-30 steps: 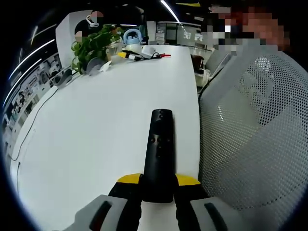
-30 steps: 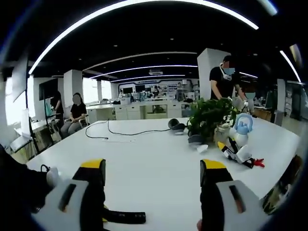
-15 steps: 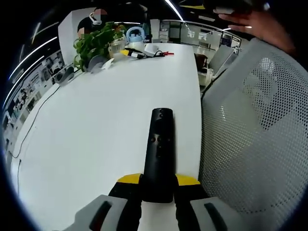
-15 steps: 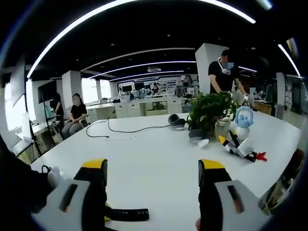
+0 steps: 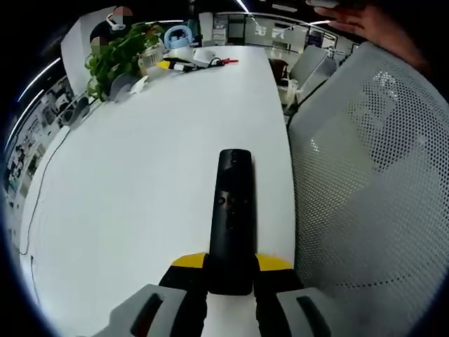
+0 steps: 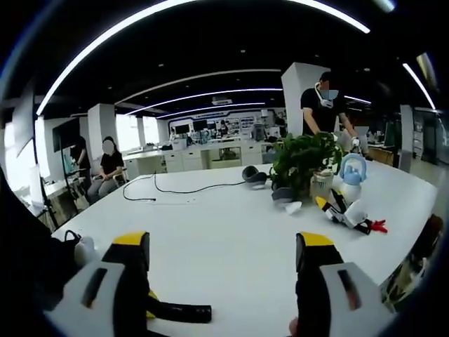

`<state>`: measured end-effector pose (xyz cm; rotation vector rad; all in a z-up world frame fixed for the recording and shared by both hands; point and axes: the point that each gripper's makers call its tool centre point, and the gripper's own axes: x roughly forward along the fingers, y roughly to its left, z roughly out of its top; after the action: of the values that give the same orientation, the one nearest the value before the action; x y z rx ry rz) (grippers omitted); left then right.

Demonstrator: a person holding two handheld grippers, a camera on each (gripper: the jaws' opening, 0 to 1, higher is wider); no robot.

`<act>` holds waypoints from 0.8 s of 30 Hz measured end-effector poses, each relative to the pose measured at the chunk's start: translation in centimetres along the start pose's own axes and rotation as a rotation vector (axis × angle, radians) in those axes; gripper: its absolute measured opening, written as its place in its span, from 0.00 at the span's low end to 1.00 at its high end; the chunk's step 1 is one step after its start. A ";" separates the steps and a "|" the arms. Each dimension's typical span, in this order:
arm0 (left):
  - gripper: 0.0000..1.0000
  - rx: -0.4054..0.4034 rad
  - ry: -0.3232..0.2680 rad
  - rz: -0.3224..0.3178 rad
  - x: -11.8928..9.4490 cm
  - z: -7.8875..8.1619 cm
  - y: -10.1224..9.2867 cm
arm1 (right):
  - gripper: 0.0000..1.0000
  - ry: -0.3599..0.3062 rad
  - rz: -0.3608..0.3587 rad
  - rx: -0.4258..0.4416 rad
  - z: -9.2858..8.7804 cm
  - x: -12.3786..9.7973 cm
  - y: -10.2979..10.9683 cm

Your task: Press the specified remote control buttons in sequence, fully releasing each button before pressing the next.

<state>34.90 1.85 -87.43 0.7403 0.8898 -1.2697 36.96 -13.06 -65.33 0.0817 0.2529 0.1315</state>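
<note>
Two grippers up, one remote control (image 5: 231, 223) clamped!
Left gripper (image 5: 231, 265) grasps its near end above the white table (image 5: 140, 161); right gripper (image 6: 223, 254) hovers, jaws spread, empty.

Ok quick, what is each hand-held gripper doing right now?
Left hand-held gripper: shut on the black remote control, above the white table.
Right hand-held gripper: open, holding nothing.
</note>
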 end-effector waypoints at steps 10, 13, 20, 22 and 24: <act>0.24 0.009 0.087 0.006 -0.4 -1.0 2.4 | 0.98 0.010 -0.013 -0.023 -0.3 0.2 -0.2; 0.24 0.028 0.102 -0.001 -0.5 -1.1 2.8 | 0.97 0.021 0.005 -0.023 -0.5 0.3 0.1; 0.24 0.036 0.161 0.001 -0.6 -1.5 4.9 | 0.95 0.034 0.010 -0.028 -0.8 0.3 0.1; 0.24 0.031 0.174 0.002 -0.8 -1.6 5.6 | 0.94 0.032 0.010 -0.020 -0.7 0.3 0.0; 0.24 0.033 0.190 0.004 -0.8 -1.6 6.1 | 0.94 0.032 0.005 -0.019 -0.7 0.3 -0.1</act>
<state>40.59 4.62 -87.63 0.8990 1.0223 -1.2273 37.04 -13.11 -66.12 0.0618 0.2833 0.1400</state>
